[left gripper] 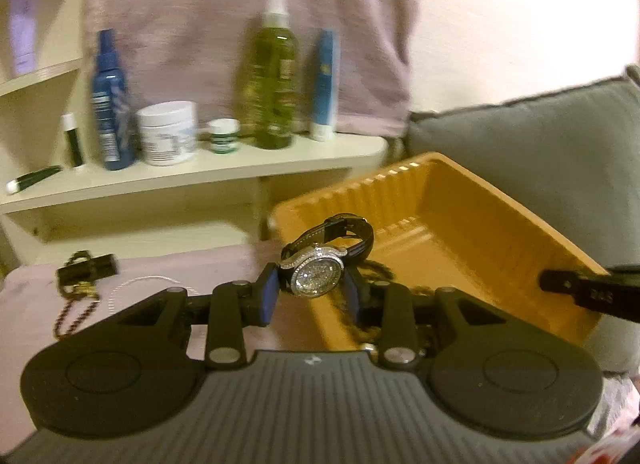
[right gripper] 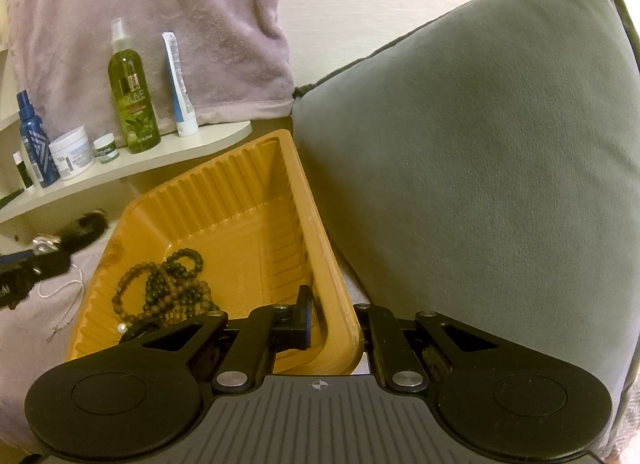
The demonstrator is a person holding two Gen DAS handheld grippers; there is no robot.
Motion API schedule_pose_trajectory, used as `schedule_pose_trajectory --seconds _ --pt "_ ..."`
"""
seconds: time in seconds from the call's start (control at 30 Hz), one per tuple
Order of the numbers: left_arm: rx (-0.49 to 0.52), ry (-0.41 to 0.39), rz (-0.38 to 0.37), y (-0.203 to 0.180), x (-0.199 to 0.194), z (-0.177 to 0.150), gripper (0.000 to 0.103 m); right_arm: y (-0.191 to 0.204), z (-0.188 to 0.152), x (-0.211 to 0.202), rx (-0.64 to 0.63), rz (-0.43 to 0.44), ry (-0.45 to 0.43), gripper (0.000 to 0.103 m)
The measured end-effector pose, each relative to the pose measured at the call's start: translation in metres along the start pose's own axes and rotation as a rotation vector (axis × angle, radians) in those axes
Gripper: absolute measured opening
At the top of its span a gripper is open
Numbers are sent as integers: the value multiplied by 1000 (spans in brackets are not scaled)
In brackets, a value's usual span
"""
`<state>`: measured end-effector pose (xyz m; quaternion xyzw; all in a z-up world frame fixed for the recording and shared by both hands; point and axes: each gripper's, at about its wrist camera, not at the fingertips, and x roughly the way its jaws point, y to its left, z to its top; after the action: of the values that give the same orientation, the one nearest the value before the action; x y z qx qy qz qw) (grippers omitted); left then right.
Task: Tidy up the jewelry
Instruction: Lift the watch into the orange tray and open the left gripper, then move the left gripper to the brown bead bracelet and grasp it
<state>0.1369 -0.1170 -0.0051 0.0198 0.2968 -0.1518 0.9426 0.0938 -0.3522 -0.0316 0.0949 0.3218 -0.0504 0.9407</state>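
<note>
My left gripper (left gripper: 312, 292) is shut on a rhinestone watch (left gripper: 318, 274) with a black strap and holds it above the near-left corner of the orange plastic tray (left gripper: 500, 240). My right gripper (right gripper: 332, 324) is shut on the tray's near right wall (right gripper: 320, 264). One finger is inside the tray and the other outside. Brown bead bracelets (right gripper: 168, 288) lie in the tray. A thin silver chain (right gripper: 64, 288) and a gold chain with a black clip (left gripper: 80, 280) lie on the lilac cloth to the left of the tray.
A grey cushion (right gripper: 480, 184) presses against the tray's right side. A cream shelf (left gripper: 200, 172) behind holds bottles, jars and tubes, among them a green olive spray bottle (right gripper: 132, 100). A lilac towel (right gripper: 140, 4) hangs behind the shelf.
</note>
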Motion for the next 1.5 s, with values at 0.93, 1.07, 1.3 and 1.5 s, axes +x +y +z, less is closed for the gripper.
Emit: schedule_pose_trajectory --seconds 0.93,1.07,1.3,1.5 --pt "39 33 -70 -29 9 -12 32 1 1 -1 3 7 -2 9" --pt "20 19 -47 -19 5 -12 32 2 1 -2 4 7 -4 8" --pt "-19 22 0 4 1 -19 32 2 0 -2 3 8 -3 8" --pt "-46 21 65 31 -7 -27 32 3 0 -2 3 7 -3 8"
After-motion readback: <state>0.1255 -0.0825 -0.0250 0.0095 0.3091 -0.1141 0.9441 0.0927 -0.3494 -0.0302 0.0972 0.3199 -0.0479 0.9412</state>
